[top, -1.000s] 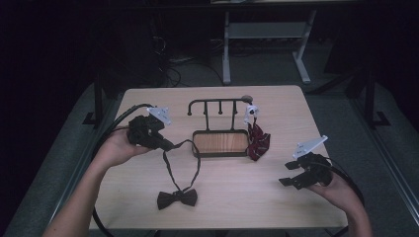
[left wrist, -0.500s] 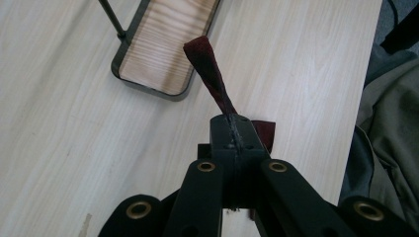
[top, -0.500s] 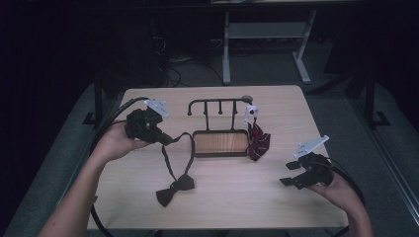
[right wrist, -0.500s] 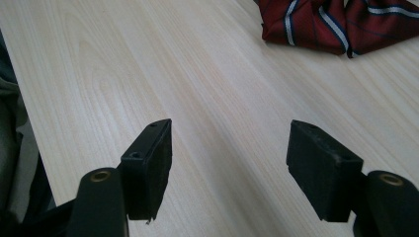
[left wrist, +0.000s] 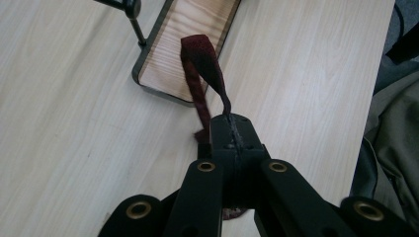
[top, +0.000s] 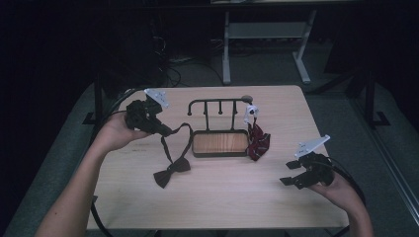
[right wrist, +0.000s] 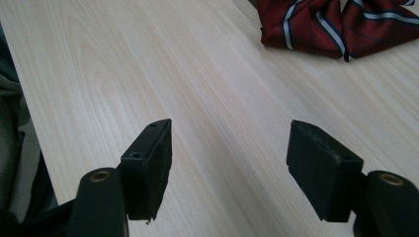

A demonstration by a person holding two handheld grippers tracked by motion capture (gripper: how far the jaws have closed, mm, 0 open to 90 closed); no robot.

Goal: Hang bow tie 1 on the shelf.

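The left gripper (top: 165,131) is clenched on the strap (left wrist: 203,74) of the dark bow tie (top: 171,171), whose bow hangs low just left of the rack's wooden tray (top: 220,143). To hang it well, I would lift until the bow swings free, then carry the strap loop over a peg of the rack (top: 217,102) before letting go. The right gripper (top: 291,173) rests released, jaws wide, low over the table (top: 222,197) to the right of the tray, near the striped tie (right wrist: 336,24). The left forearm reaches forward, its hand raised left of the tray.
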